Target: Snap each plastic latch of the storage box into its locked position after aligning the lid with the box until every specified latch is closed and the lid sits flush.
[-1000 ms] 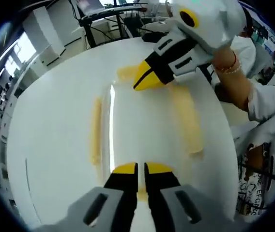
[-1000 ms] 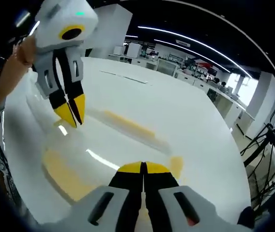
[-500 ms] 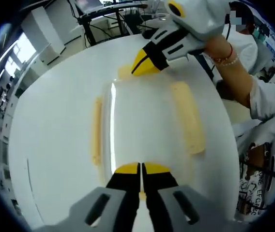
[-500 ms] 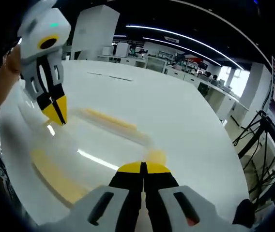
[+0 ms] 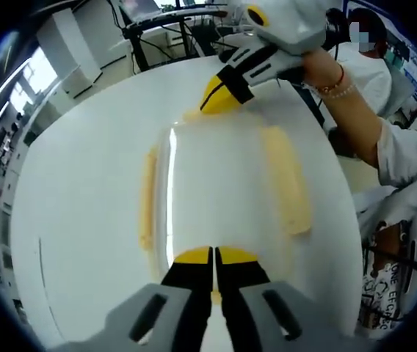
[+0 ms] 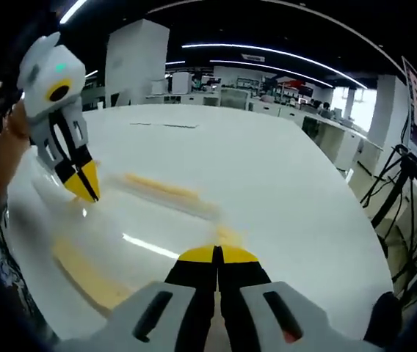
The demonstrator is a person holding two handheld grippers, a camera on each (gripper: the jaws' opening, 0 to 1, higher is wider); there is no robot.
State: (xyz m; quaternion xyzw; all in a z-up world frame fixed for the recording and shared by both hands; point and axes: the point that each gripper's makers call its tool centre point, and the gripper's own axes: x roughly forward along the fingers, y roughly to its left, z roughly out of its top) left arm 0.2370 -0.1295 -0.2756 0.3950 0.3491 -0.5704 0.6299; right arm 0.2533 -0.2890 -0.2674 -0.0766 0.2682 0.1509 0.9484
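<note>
The storage box (image 5: 216, 191) lies flat on the white bench (image 5: 69, 220), near the edge where the person stands, its clear lid (image 5: 208, 176) apparently already seated, with yellow latches along its sides. The step in hand looks like the latch-closing itself, worked from the two short ends at once.

The left gripper (image 5: 214, 254), jaws pressed together and holding nothing, sits with its tips at the near-end latch (image 5: 216, 293) (mostly hidden under the jaws). The right gripper (image 5: 219, 99), also closed and empty, has its yellow tips at the far-end latch (image 5: 194, 114); whether either is actually touching its latch I cannot tell.

The long side latches (image 5: 289, 183) and (image 5: 147, 198) lie flat against the lid's flanks, though whether they are locked is not clear.

Next, each closed tip probably needs to push its end latch down and inward until it clicks, keeping pressure even so the lid does not lift or skate.
</note>
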